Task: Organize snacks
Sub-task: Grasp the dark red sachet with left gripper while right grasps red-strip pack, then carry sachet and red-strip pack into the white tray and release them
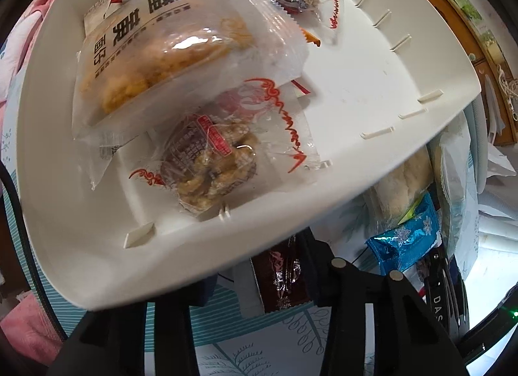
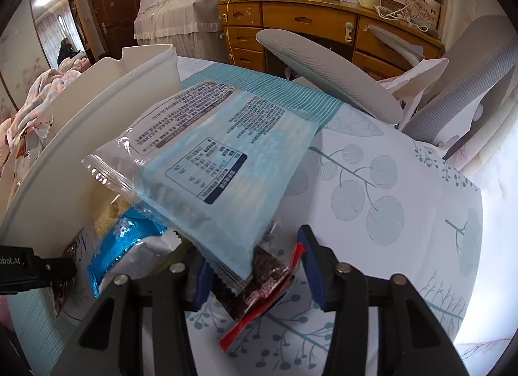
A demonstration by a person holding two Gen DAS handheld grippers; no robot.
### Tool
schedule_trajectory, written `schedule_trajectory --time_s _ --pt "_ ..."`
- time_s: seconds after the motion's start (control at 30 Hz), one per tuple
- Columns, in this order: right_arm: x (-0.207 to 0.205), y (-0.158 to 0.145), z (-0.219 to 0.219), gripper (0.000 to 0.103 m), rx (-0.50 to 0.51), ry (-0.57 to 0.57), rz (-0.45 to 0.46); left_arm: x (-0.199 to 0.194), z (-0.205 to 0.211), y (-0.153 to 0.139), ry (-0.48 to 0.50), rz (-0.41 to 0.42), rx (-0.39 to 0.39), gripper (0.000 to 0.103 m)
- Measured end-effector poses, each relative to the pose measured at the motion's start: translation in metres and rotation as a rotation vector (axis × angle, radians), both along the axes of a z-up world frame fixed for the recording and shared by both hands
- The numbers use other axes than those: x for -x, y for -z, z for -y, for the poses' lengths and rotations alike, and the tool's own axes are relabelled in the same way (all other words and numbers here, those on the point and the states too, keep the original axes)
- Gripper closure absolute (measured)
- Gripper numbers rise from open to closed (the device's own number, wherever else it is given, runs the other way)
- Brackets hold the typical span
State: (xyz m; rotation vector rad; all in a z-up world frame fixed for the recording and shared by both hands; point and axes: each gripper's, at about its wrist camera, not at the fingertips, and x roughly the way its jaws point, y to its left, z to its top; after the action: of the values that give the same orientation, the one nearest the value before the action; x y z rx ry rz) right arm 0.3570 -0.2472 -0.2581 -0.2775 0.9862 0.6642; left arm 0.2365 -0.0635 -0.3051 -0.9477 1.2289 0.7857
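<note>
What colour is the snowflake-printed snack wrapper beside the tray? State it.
Shiny bright blue with white snowflakes: the snowflake wrapper. It shows best in the left wrist view.

Daylight floods in from the lower right, blowing out the tablecloth [image 2: 421, 181] there, while fisheye edges curve, darken and blur.
</note>
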Motion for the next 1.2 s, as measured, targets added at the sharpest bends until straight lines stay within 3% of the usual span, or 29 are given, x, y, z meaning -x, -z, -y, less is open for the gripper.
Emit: schedule_trajectory --time_s 0.4,0.67,0.87,0.93,1.2 --pt "0.012 -0.003 0.013 0.077 -0.046 0.152 -0.152 0.027 -0.006 0.004 0.031 -0.044 0.061 0.066" --pt "0.041 -0.009 0.032 0.085 -0.104 0.242 -0.264 0.051 0.002 0.006 0.102 -0.099 0.121 0.067" --pt "0.072 -0.021 0.043 0.086 -0.121 0.263 -0.292 0.063 0.016 -0.006 0.204 -0.103 0.114 0.067" --pt "0.082 -0.025 0.048 0.097 -0.138 0.277 -0.307 0.062 0.018 -0.011 0.238 -0.101 0.108 0.067" --pt "0.112 -0.050 0.066 0.098 -0.192 0.345 -0.309 0.061 0.042 -0.045 0.349 -0.072 0.086 0.067"
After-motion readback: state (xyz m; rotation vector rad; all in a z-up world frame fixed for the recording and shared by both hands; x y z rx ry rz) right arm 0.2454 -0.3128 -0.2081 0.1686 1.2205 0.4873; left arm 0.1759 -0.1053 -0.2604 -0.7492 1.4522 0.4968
